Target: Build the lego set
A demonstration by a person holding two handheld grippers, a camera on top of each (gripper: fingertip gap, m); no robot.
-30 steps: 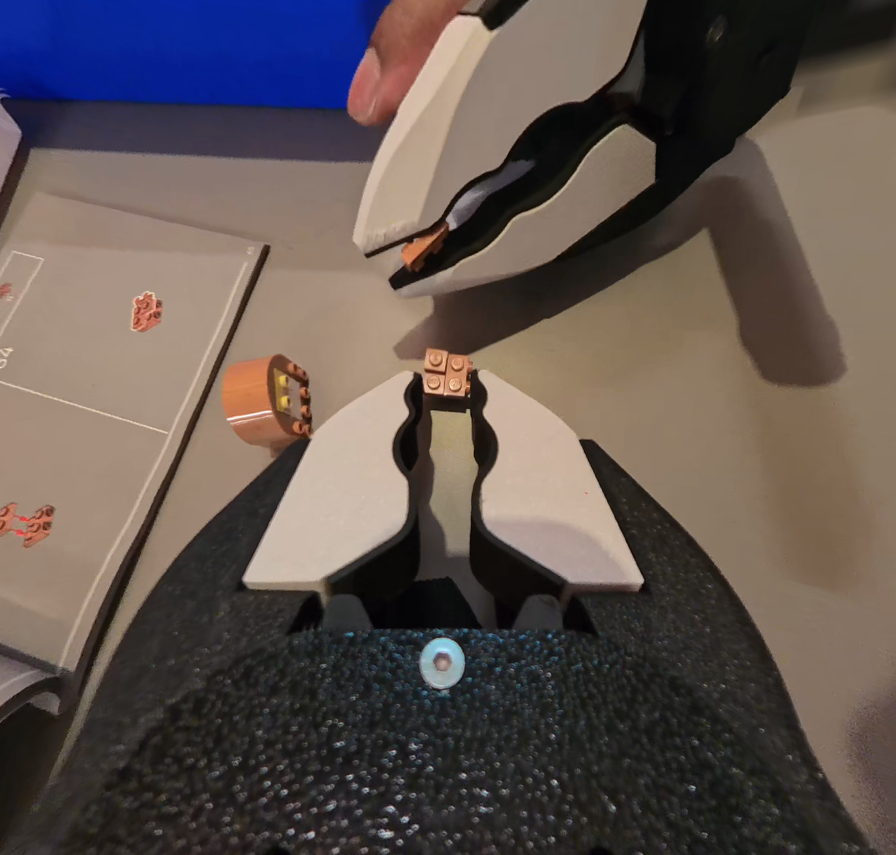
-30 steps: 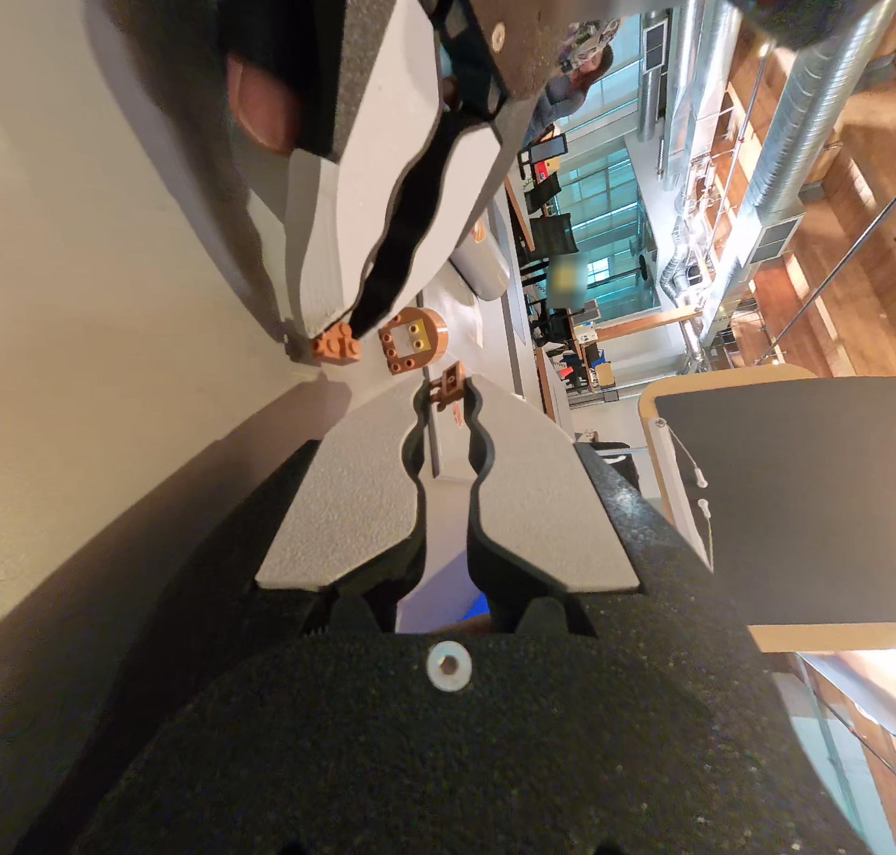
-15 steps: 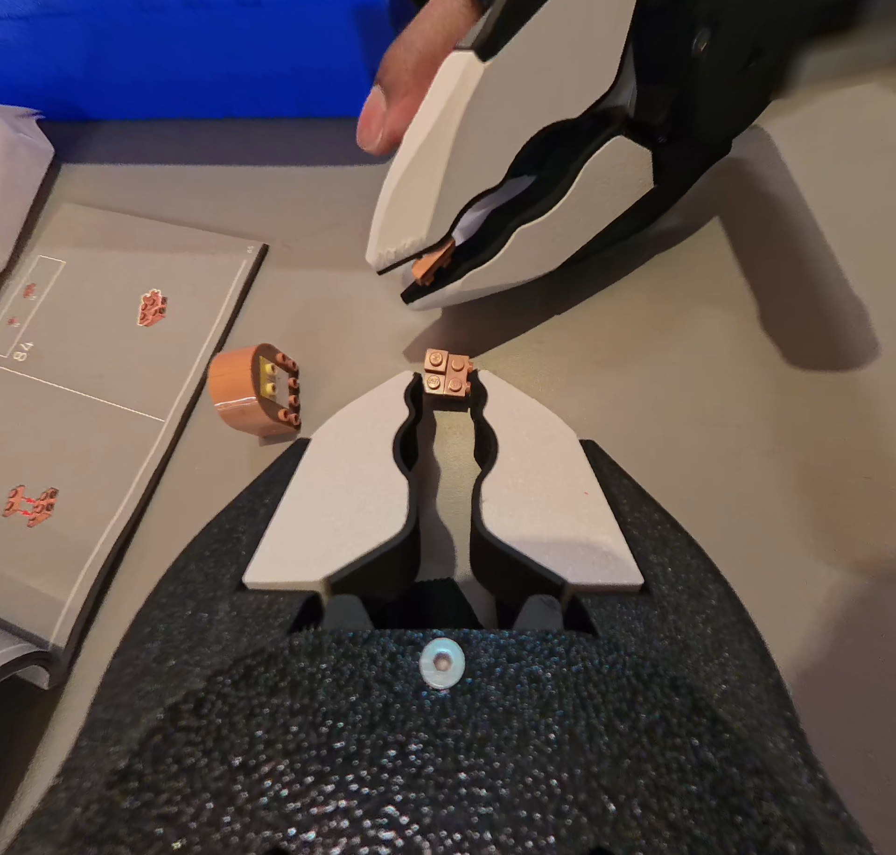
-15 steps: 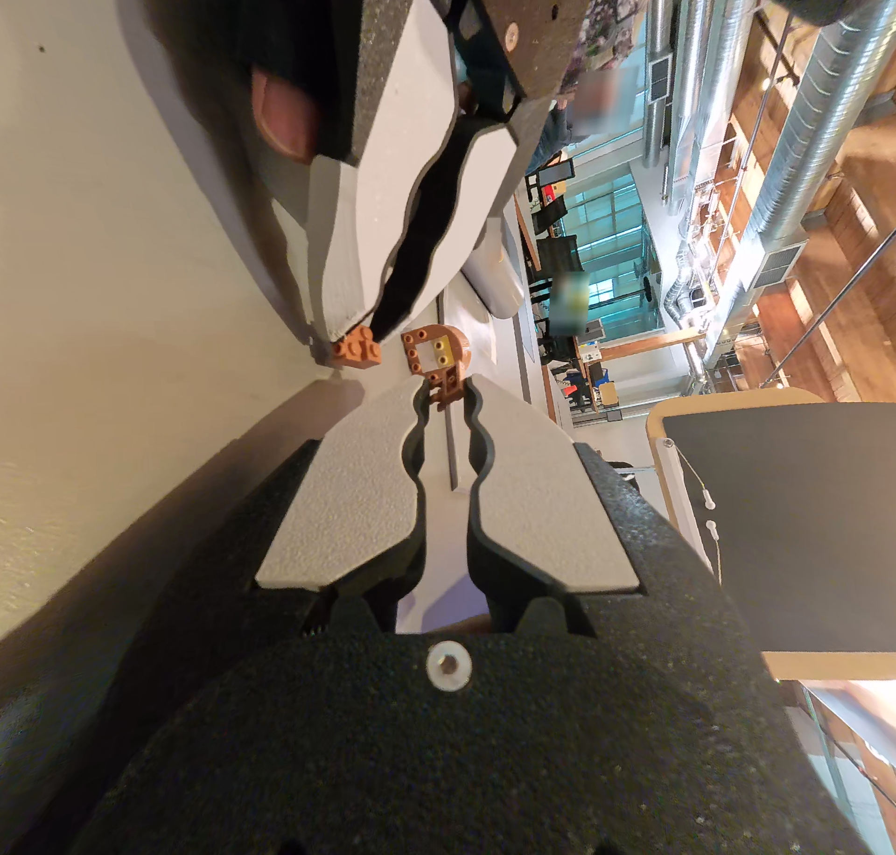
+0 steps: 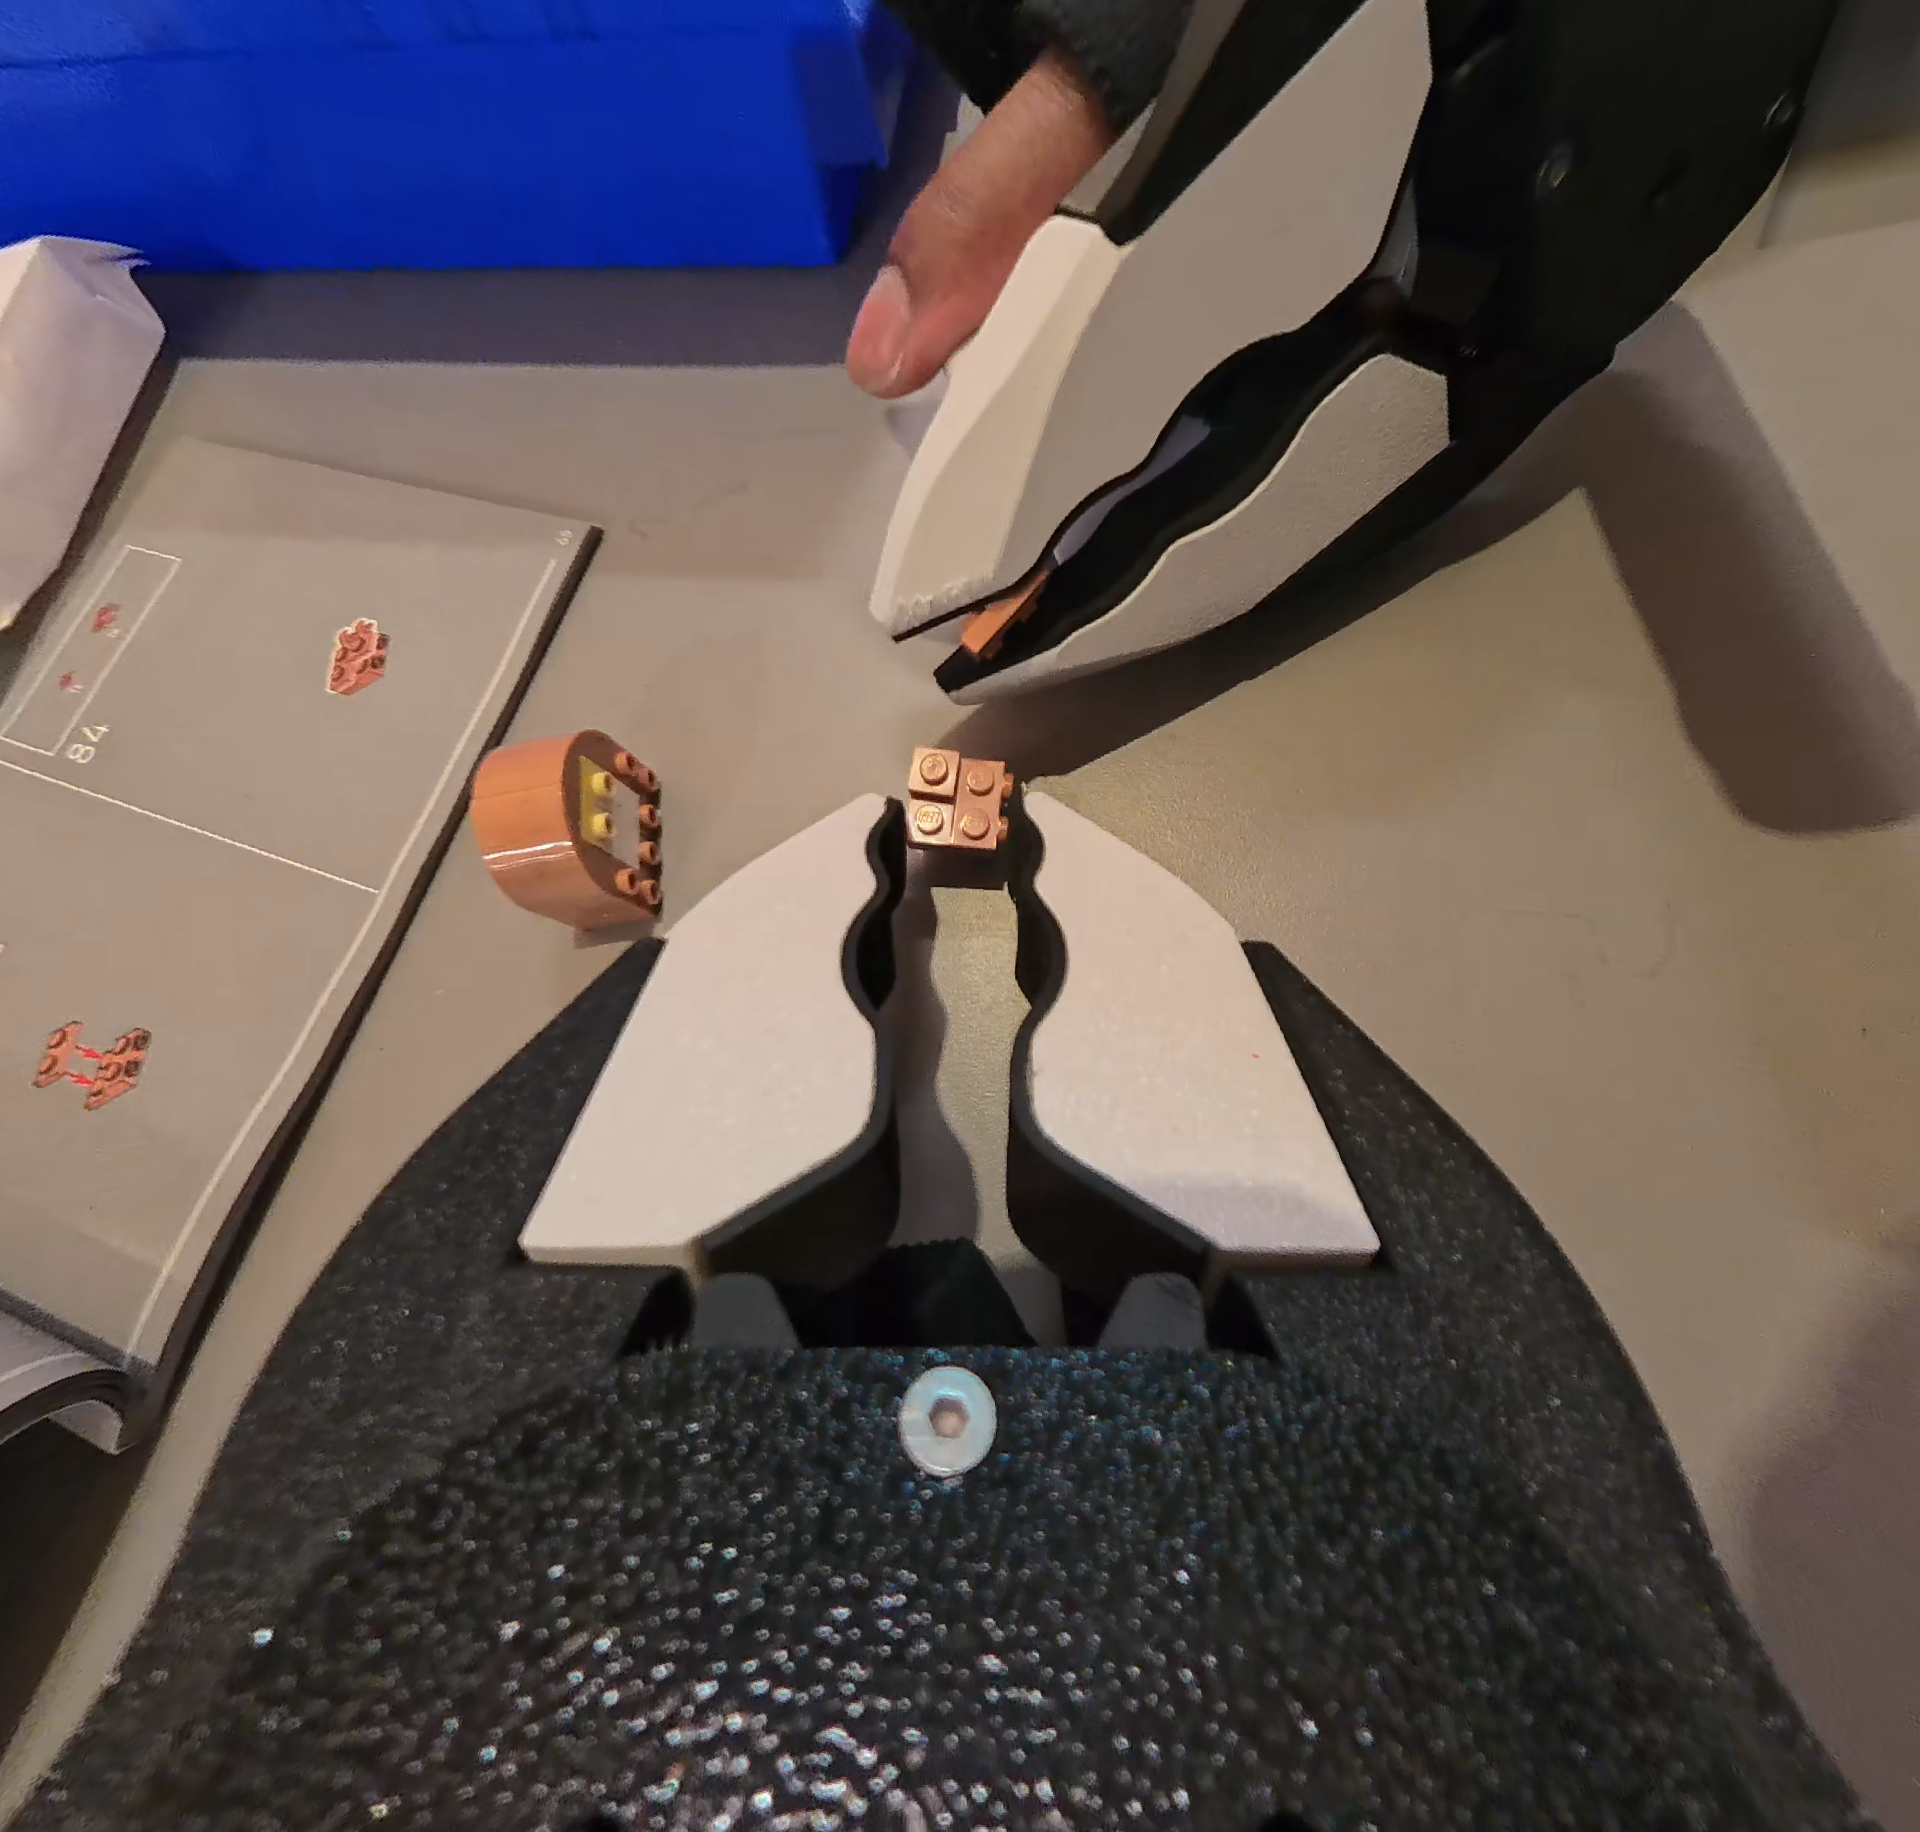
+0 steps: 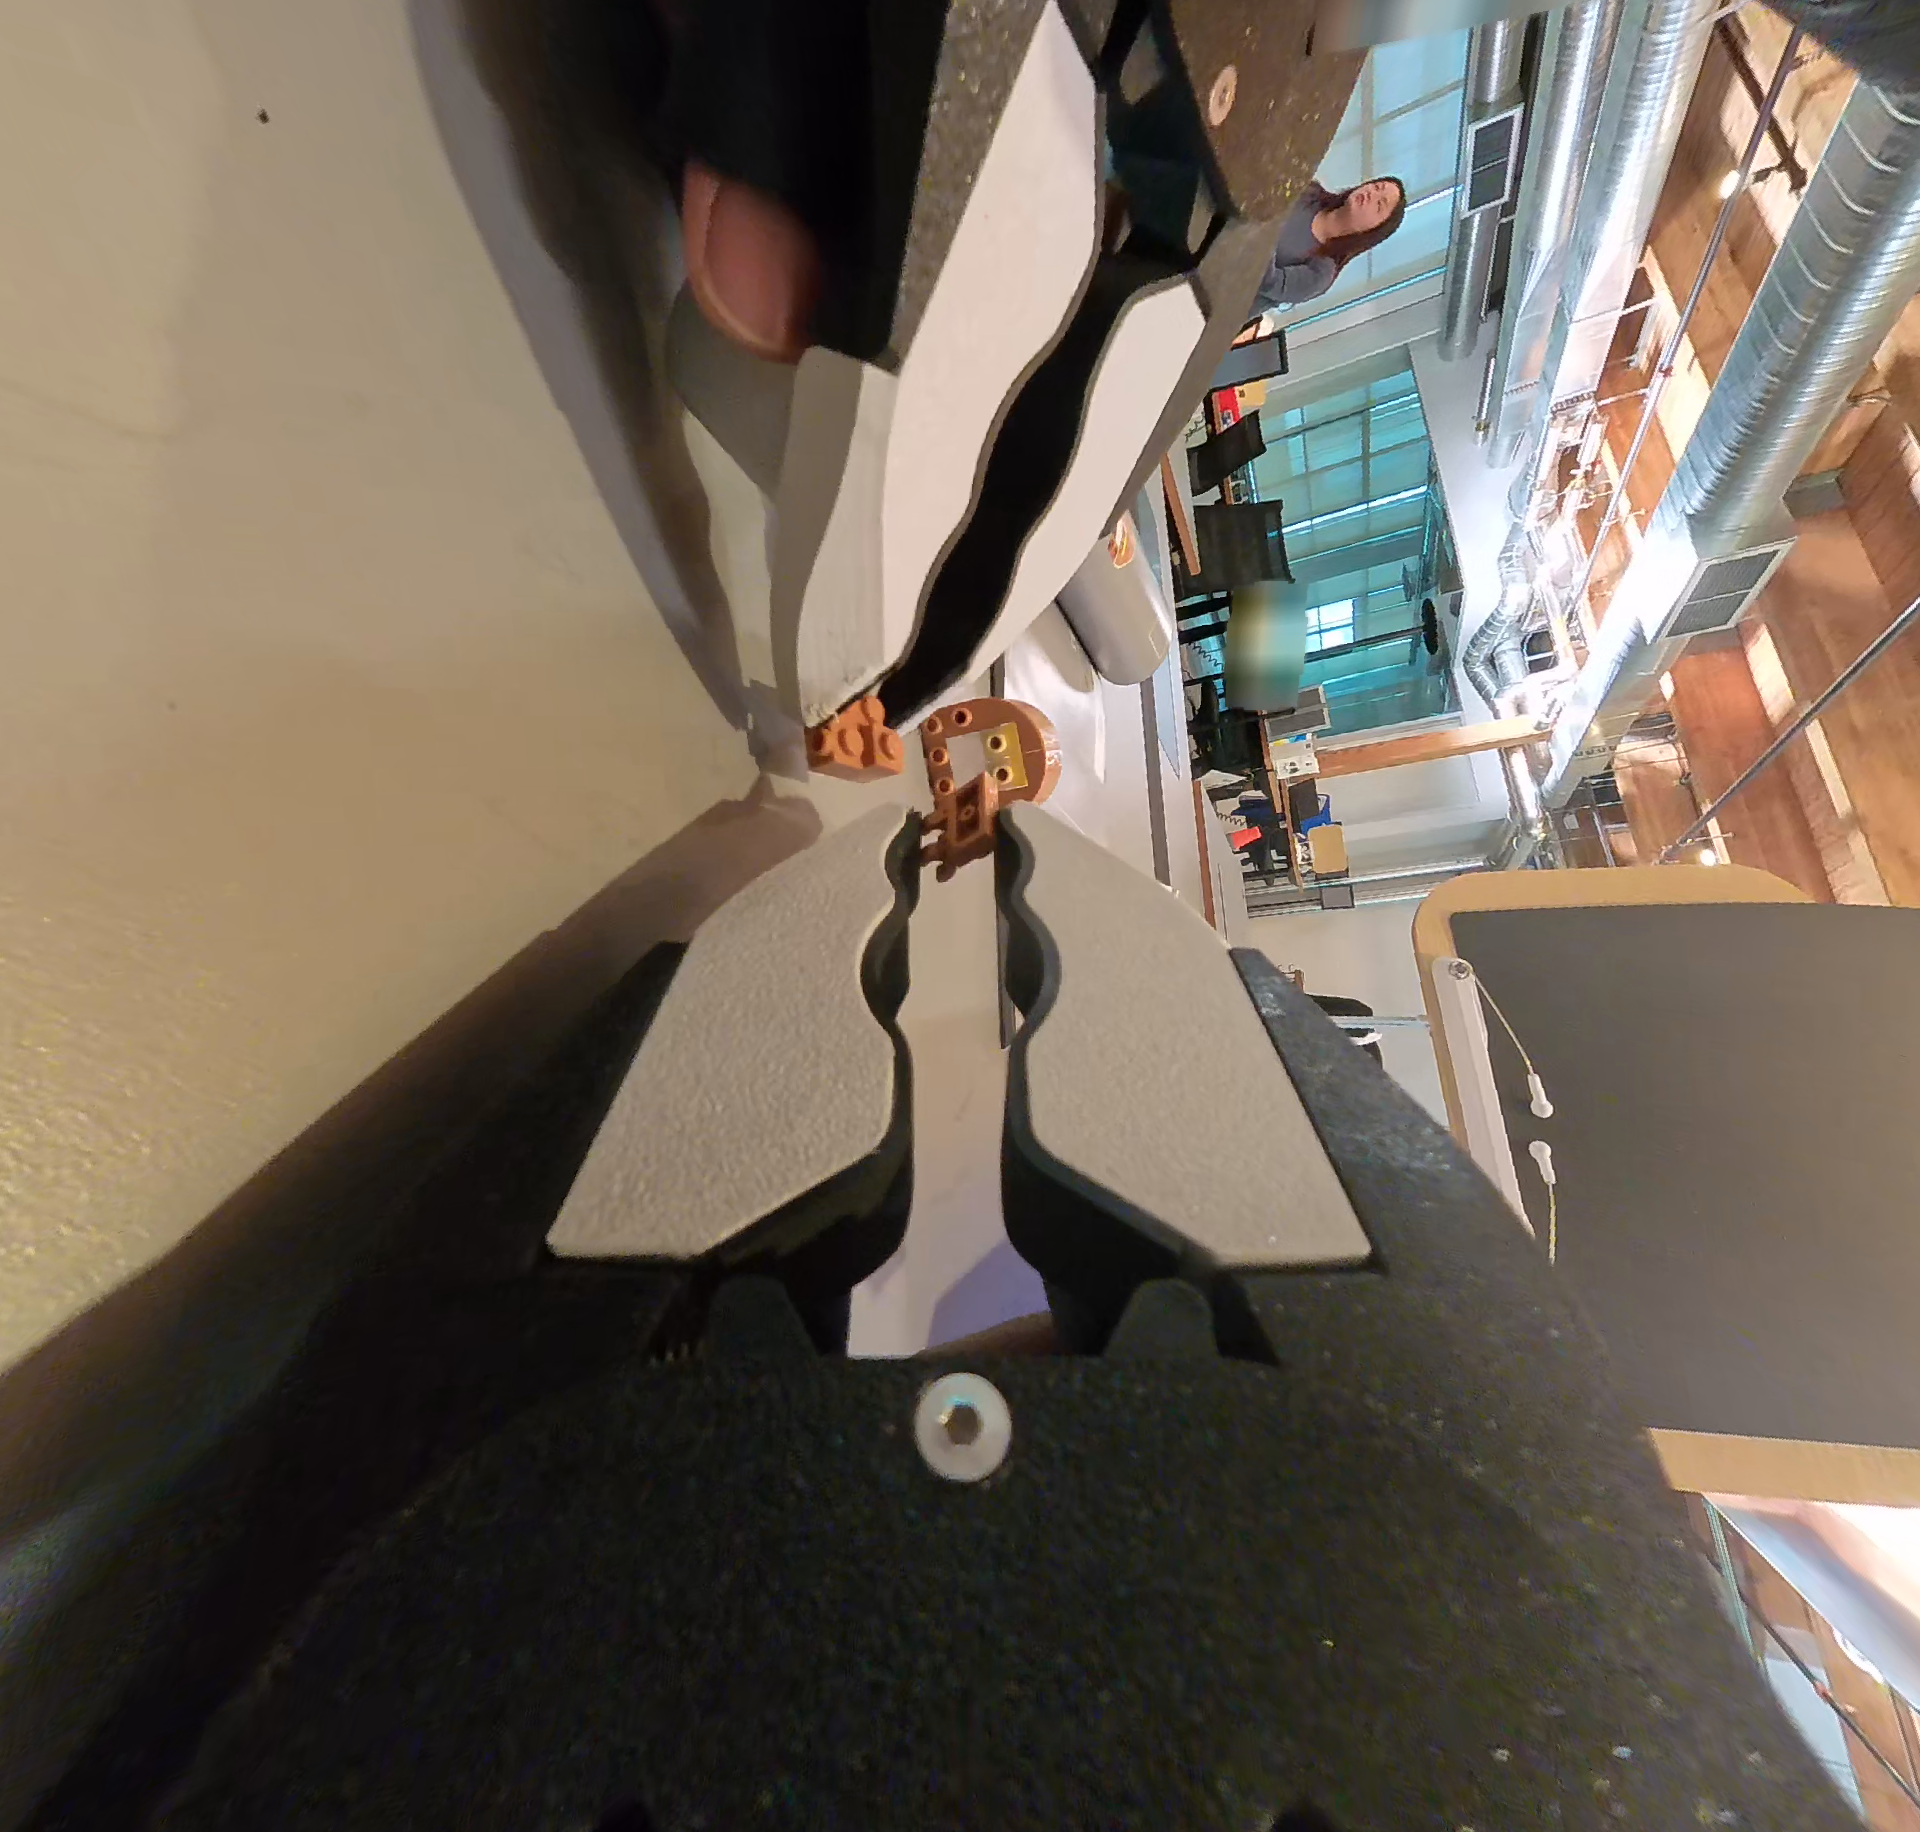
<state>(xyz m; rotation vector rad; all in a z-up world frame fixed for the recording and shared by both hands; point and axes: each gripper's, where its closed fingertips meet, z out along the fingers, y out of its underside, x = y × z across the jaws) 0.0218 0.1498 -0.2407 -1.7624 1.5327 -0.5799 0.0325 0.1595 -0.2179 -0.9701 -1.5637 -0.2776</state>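
Copper brick: small square studded plastic brick (image 5: 958,802) clamped between the left gripper (image 5: 958,816) pads.
Right gripper (image 6: 961,832): now closer at one o'clock, pinching a small brown bracket piece (image 6: 964,826).
Brown rounded assembly (image 5: 566,826): nine o'clock, untouched.

You appear to be working in a large open-plan office or maker space: exposed silver ventilation ducts (image 6: 1756,348), glass-walled rooms (image 6: 1340,494), desks with black chairs (image 6: 1242,546), and a grey worktable (image 5: 1351,951) holding an instruction booklet (image 5: 260,847).
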